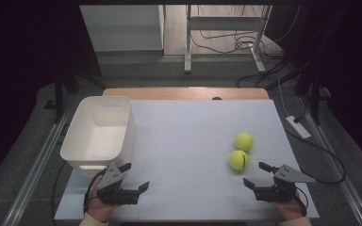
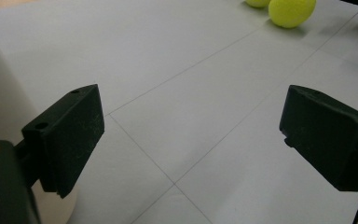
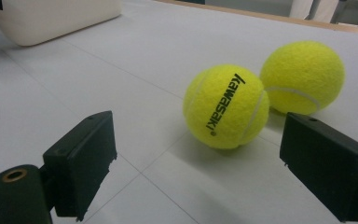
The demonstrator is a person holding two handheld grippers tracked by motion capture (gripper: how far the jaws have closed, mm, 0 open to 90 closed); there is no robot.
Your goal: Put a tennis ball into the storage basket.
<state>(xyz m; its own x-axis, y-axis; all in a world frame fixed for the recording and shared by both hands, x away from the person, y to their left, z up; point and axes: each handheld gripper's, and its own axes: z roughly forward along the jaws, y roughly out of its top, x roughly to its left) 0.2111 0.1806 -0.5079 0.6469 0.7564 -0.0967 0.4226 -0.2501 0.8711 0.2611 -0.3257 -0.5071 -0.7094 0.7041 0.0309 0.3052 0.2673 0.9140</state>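
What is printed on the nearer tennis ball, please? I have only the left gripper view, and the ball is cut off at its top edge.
Observer: In the right gripper view the nearer ball reads "KAWASAKI" in black letters.
Operator: Thank you. Are the right tongs around it?
Observer: No. The right tongs are open, and the ball lies on the table ahead of them, not between the jaws.
Operator: And is there anything in the bin beside me?
Observer: From the high view, I can see nothing inside the white bin.
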